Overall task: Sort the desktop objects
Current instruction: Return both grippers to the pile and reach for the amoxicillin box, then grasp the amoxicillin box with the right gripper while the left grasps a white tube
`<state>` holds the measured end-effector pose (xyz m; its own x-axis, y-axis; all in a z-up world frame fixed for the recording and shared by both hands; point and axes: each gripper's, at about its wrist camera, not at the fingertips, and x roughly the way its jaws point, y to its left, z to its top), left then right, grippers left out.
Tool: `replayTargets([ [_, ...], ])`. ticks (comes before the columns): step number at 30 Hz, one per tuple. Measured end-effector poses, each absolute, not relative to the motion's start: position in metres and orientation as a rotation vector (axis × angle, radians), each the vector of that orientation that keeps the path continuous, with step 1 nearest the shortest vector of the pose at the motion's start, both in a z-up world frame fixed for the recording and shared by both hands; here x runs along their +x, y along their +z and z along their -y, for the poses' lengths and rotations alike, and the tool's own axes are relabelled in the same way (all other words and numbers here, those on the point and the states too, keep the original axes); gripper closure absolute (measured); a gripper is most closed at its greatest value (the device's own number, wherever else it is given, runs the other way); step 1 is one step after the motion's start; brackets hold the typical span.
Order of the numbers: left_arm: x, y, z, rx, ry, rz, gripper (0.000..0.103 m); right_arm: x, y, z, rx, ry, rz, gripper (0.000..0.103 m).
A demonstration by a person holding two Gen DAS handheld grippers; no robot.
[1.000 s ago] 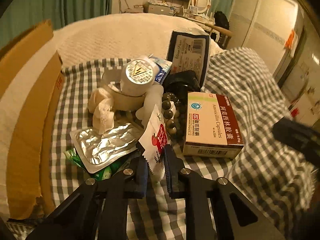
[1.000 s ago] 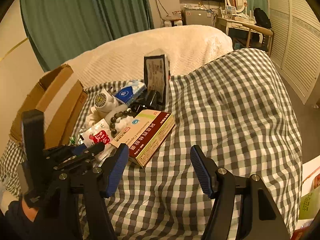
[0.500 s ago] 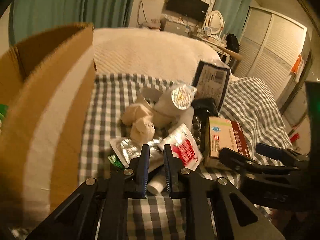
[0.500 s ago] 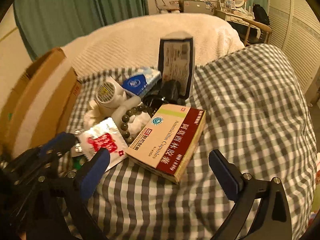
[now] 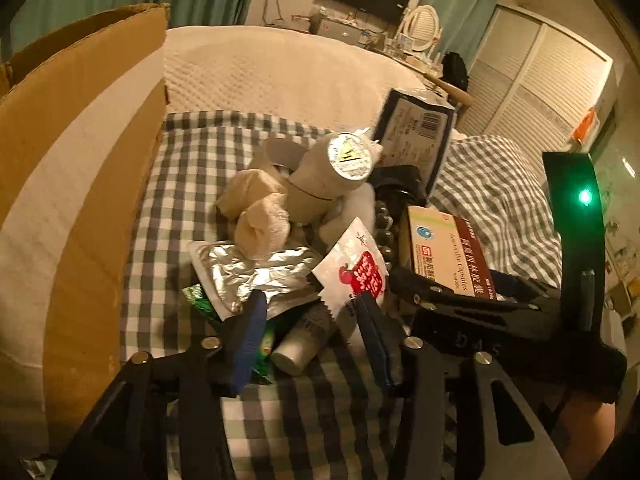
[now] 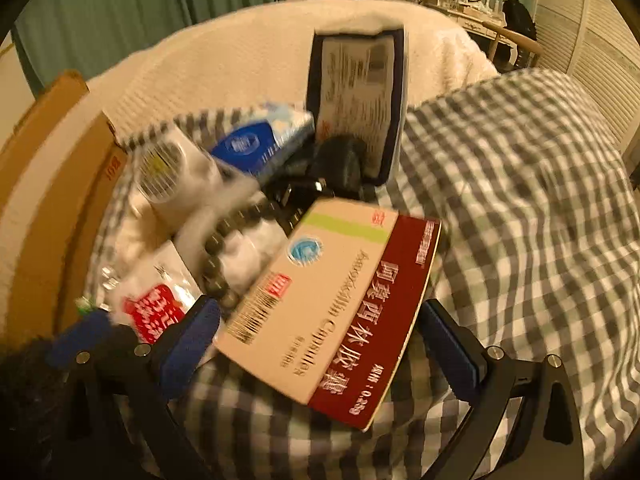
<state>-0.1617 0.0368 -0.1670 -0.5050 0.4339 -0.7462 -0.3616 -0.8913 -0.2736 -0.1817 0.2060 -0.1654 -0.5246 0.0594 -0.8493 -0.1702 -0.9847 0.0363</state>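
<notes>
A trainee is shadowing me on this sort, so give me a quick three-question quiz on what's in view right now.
1. True or false: the right gripper is shut on the medicine box.
2. What stands upright behind the pile? A dark-edged pouch; B laptop; C mug.
3. Fill in: the cardboard box stands on the pile's ___ side.
Key: 1 false, its jaws stand open either side of the box; 2 A; 3 left.
</notes>
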Motion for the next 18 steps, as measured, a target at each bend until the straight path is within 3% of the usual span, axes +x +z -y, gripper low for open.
replayTargets([
  [11,-0.165,-0.176,-0.055,-1.181,2.290,0.118,0.053,-0.132,-0.137,-0.231,-1.391,2.676,-0.217,0.022],
  [13,-0.163,-0.174,-0.056,-1.164,2.288,0.113,0.061,-0.127,-0.132,-0.230,-1.382,2.678,-0.192,0.023],
  [14,-0.162,-0.172,-0.057,-1.150,2.282,0.108,0.077,-0.124,-0.131,-0.230,-1.374,2.678,-0.170,0.023],
  [15,-0.161,-0.171,-0.058,-1.144,2.282,0.095,0.085,-0.121,-0.131,-0.227,-1.372,2.677,-0.146,0.023],
  [16,-0.159,-0.170,-0.059,-1.137,2.283,0.085,0.085,-0.121,-0.129,-0.227,-1.374,2.674,-0.115,0.023],
  [18,-0.155,-0.166,-0.059,-1.116,2.287,0.078,0.096,-0.116,-0.126,-0.228,-1.364,2.673,-0.067,0.023],
])
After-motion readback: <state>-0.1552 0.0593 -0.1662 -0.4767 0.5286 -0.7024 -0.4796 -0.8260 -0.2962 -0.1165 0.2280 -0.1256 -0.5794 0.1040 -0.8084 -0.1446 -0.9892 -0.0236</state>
